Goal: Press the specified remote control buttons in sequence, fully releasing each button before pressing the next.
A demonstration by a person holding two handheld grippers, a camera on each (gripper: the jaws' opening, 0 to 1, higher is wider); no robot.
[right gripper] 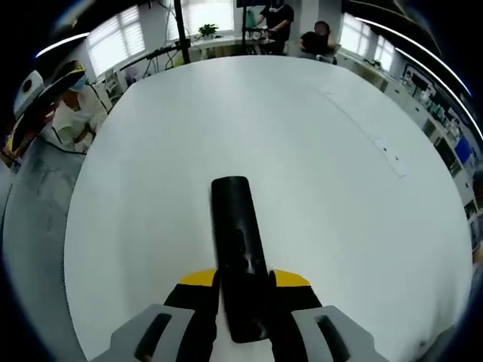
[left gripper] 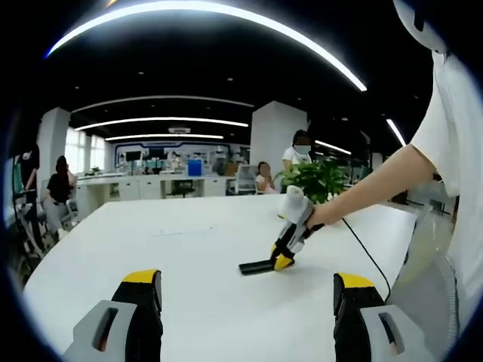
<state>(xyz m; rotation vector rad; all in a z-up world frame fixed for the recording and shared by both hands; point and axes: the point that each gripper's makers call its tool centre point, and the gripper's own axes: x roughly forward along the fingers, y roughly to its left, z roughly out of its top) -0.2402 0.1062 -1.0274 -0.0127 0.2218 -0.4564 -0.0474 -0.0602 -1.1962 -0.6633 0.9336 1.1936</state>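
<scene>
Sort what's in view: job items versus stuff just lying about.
Job: remote control; right gripper closed around it; left gripper, open, held off; white table.
Lying about: potted plant; paper slip; background desks.

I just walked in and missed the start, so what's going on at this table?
A person is working a black remote control on the white table with two hand-held grippers. The right gripper is down at the remote, which lies flat between its jaws; whether they squeeze it or press a button can't be told. The left gripper sits back from it, jaws open and empty, over the table. A potted plant stands at the far edge.
</scene>
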